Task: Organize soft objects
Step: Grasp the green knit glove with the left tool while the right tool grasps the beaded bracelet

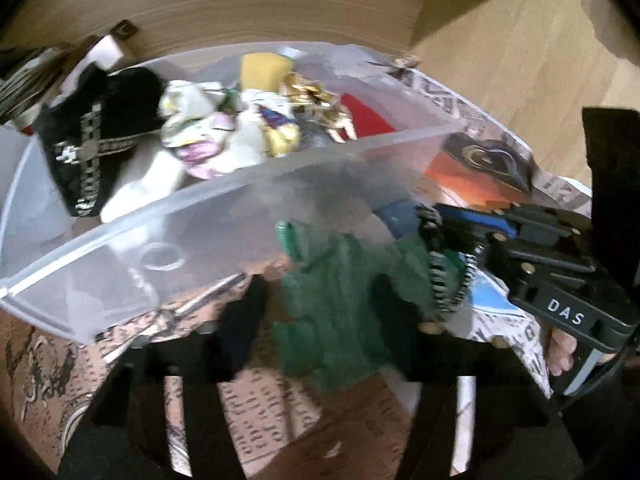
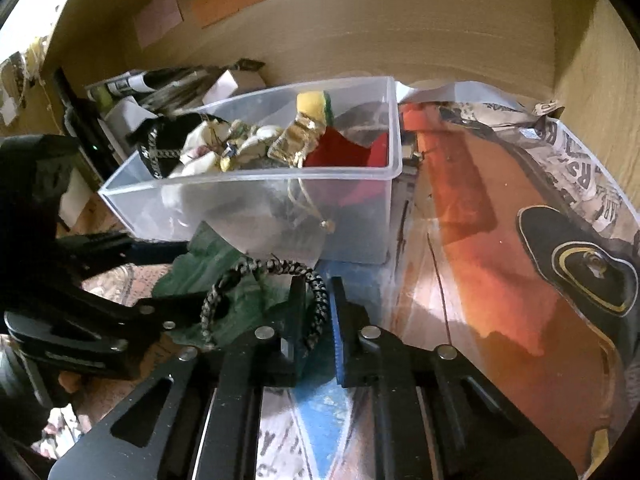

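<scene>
A crumpled green cloth (image 1: 336, 320) (image 2: 208, 264) lies on the paper-covered table just in front of a clear plastic bin (image 1: 280, 168) (image 2: 240, 178). My left gripper (image 1: 324, 312) (image 2: 176, 272) is shut on the cloth's left part. A black-and-white braided cord (image 1: 434, 276) (image 2: 256, 266) loops over the cloth. My right gripper (image 2: 318, 292) (image 1: 436, 240) is shut on that cord. The bin holds several soft things, among them a black cloth with a chain (image 1: 100, 128), a white plush (image 1: 200, 132), a yellow sponge (image 2: 312, 104), a gold pouch (image 2: 296, 140) and a red cloth (image 2: 340, 152).
Printed posters (image 2: 500, 260) cover the table. A wooden wall (image 2: 400, 32) stands right behind the bin, with a side panel at the right. Boxes and papers (image 2: 160, 84) crowd the back left. A person's fingers (image 1: 560, 352) hold the right gripper's handle.
</scene>
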Demonstrator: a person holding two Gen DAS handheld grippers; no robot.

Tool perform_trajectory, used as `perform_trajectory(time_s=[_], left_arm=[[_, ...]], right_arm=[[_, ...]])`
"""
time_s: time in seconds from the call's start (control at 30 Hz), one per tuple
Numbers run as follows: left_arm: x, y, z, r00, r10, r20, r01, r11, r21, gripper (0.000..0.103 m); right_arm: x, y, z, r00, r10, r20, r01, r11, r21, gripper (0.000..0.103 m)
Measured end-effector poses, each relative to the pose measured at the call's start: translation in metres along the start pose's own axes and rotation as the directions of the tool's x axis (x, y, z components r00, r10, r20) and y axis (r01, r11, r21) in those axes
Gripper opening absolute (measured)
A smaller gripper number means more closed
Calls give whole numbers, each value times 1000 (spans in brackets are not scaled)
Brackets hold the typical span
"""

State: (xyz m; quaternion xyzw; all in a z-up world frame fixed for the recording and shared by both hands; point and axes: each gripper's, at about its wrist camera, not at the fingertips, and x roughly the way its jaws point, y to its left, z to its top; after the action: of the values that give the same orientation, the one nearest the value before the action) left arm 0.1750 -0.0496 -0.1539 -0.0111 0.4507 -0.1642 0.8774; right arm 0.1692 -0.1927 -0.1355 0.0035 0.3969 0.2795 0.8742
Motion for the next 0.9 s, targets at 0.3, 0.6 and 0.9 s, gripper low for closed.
perform_trajectory(time_s=[0.3, 0.6, 0.9], left_arm=[[-21, -8, -8, 997, 24, 77, -24, 1000, 0, 21], [-82, 2, -12, 973, 54, 223, -46, 998, -40, 20], [-130, 8, 1, 927, 83, 366, -68, 996, -54, 20]], right_arm=[[-23, 9, 6, 996, -21, 90, 23, 999, -28, 7], [-59, 18, 24, 976, -34, 216, 45, 998, -46, 7], [-60, 18, 29, 981, -33, 189, 43, 998, -50, 14]])
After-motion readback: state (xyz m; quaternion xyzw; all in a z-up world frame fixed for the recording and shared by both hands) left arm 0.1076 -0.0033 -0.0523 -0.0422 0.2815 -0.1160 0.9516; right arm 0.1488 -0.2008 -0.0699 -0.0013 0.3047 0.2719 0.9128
